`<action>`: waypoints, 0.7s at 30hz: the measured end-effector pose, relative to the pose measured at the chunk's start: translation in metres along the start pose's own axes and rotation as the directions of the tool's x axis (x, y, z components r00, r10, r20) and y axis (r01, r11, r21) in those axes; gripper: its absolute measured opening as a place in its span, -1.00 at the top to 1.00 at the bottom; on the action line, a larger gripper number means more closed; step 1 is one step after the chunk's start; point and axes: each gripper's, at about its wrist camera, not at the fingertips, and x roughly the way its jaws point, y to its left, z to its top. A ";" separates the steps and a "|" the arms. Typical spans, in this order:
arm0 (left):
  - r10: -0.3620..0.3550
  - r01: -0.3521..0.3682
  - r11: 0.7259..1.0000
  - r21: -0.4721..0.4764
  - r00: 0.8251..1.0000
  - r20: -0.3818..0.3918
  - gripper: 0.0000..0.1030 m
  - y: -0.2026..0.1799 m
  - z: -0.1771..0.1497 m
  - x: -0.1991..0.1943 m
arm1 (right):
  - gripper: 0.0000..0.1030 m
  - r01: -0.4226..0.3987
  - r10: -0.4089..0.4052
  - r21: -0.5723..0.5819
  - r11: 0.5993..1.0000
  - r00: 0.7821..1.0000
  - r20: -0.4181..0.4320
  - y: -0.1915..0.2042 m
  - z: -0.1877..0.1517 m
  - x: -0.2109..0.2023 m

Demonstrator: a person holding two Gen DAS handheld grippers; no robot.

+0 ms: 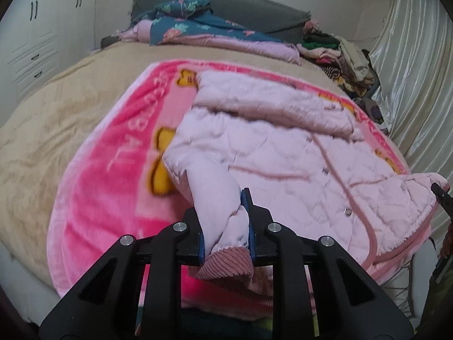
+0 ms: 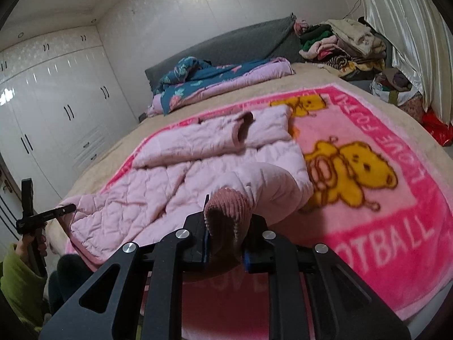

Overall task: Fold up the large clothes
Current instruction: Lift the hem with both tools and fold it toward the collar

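Pale pink quilted padded jacket [image 1: 283,147] lies spread on hot pink fleece blanket with yellow bears [image 1: 93,198], just ahead of both claws. Left gripper [image 1: 226,226] clamped on one sleeve, ribbed dusty-pink cuff [image 1: 226,266] hanging out back of jaws. Right gripper [image 2: 226,232] clenched on other sleeve's ribbed cuff [image 2: 226,201]. Far end looks partly doubled over already, so I'd guess early-to-mid fold: sleeves need tucking in, body fold remaining. Beyond: beige bedspread [image 1: 56,119], clothes pile [image 2: 345,45].
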 end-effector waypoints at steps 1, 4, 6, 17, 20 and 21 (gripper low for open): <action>0.001 -0.001 1.000 0.004 1.000 0.008 0.75 -0.002 0.005 -0.001 | 0.70 0.000 0.000 -0.006 1.000 1.000 0.011 0.001 0.005 0.000; 0.000 0.000 1.000 0.007 1.000 0.027 0.75 -0.005 0.018 -0.002 | 0.70 -0.002 0.003 -0.010 1.000 1.000 0.031 0.002 0.018 0.000; 0.000 0.000 1.000 0.009 0.999 0.040 0.75 -0.006 0.029 -0.002 | 0.70 -0.001 0.001 -0.008 1.000 0.999 0.040 0.003 0.025 0.002; -0.015 0.017 1.000 -0.020 0.994 0.107 0.75 -0.003 0.076 0.000 | 0.70 0.009 -0.008 -0.012 1.000 0.994 0.110 0.005 0.070 0.013; -0.020 0.024 0.999 -0.034 0.992 0.121 0.75 -0.002 0.089 0.004 | 0.70 0.014 -0.013 -0.012 1.000 0.993 0.120 0.005 0.082 0.018; -0.022 0.027 0.999 -0.036 0.992 0.124 0.75 -0.001 0.092 0.005 | 0.70 0.016 -0.015 -0.014 1.000 0.992 0.124 0.005 0.085 0.019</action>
